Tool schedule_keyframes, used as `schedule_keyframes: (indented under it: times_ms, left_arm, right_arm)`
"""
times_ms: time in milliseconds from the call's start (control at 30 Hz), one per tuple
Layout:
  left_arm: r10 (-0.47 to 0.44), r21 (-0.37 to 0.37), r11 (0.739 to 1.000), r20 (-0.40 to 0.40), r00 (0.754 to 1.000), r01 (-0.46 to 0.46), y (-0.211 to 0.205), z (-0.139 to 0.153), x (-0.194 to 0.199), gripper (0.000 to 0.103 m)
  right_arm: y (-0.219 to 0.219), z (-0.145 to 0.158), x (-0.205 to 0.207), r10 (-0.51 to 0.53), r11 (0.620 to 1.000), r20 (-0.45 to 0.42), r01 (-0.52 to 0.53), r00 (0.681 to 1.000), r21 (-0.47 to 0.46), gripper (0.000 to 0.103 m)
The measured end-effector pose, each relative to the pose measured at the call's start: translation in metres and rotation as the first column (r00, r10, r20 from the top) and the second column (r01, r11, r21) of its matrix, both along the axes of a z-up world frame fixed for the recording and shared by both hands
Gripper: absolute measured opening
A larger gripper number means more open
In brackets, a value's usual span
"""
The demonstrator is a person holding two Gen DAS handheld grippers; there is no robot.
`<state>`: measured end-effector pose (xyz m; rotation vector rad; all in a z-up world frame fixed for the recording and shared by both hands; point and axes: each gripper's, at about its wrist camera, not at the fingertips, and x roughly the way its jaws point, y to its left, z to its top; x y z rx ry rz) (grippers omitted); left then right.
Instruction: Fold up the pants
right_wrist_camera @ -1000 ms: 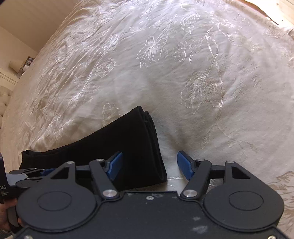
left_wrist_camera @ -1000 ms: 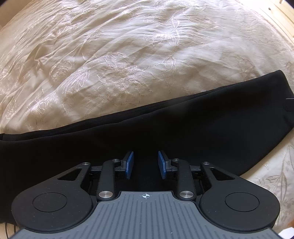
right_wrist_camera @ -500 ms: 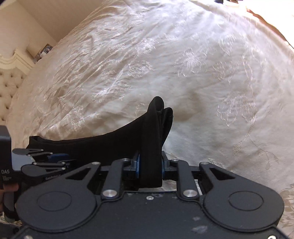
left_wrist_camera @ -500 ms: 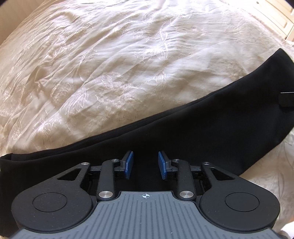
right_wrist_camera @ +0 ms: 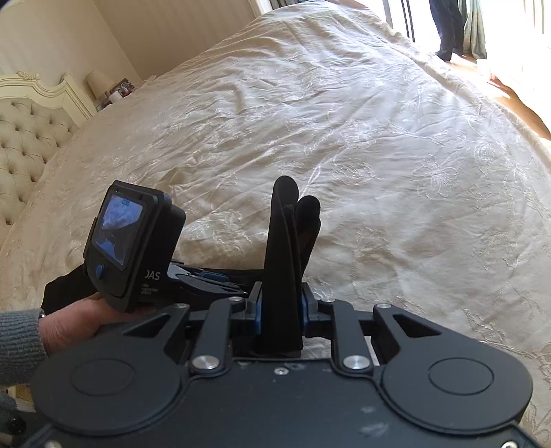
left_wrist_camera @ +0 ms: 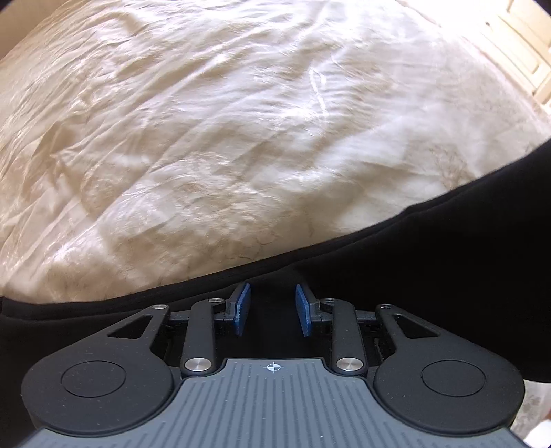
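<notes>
Black pants lie as a long folded strip across the cream bedspread. In the left wrist view they fill the lower part and run up to the right edge. My left gripper hovers over them with its blue pads apart and dark cloth between the pads; no grip shows. My right gripper is shut on the end of the pants, which stands up bunched between the pads above the bed. The left gripper's body and screen show at the left of the right wrist view, held by a hand.
The embroidered cream bedspread covers the whole bed. A tufted headboard stands at the far left, with a lamp beside it. Wooden floor and curtains lie past the bed's far right edge.
My right gripper closed on the pants' end and lifted it off the bed, tilting upward. The left gripper moved along the strip, and the pants now rise toward the right.
</notes>
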<state>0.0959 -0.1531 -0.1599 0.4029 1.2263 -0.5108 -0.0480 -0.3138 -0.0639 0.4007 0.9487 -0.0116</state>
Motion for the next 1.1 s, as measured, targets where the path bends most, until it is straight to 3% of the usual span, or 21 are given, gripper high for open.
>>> schedule_keyframes:
  times_ms: [300,500,600,700,733,900,1000,1100]
  left_arm:
    - [0.206,-0.061,0.977,0.036,0.978,-0.204,0.124,0.032,0.023,0.029]
    - [0.237,-0.045,0.971,0.002,0.971,-0.237,0.195,0.029,0.031,0.029]
    - [0.230,-0.040,0.972,-0.007,0.973,-0.230,0.222,0.029,0.032,0.029]
    - [0.210,-0.049,0.976,-0.012,0.978,-0.210,0.239,0.030,0.033,0.029]
    - [0.199,-0.050,0.979,-0.008,0.980,-0.199,0.245,0.031,0.033,0.029]
    - [0.145,-0.080,0.986,0.010,0.989,-0.143,0.255,0.038,0.036,0.029]
    - [0.096,-0.103,0.990,0.007,0.995,-0.095,0.245,0.040,0.036,0.029]
    - [0.059,-0.151,0.986,-0.043,0.997,-0.064,0.229,0.038,0.035,0.029]
  right_arm:
    - [0.099,0.007,0.045,0.113,0.993,-0.005,-0.113,0.994,-0.018,0.021]
    - [0.181,-0.031,0.082,0.156,0.988,-0.066,-0.157,0.986,-0.013,0.021]
    - [0.218,-0.056,0.093,0.148,0.986,-0.108,-0.155,0.983,-0.059,0.022]
    - [0.244,-0.074,0.099,0.118,0.987,-0.113,-0.129,0.987,-0.094,0.039]
    - [0.250,-0.077,0.100,0.120,0.987,-0.118,-0.132,0.986,-0.096,0.048]
    - [0.261,-0.061,0.081,0.124,0.989,-0.065,-0.129,0.990,-0.077,0.048]
    - [0.248,-0.051,0.066,0.022,0.995,-0.046,-0.026,0.999,-0.092,0.048]
    - [0.217,-0.050,0.050,-0.120,0.988,-0.081,0.111,0.989,-0.108,0.048]
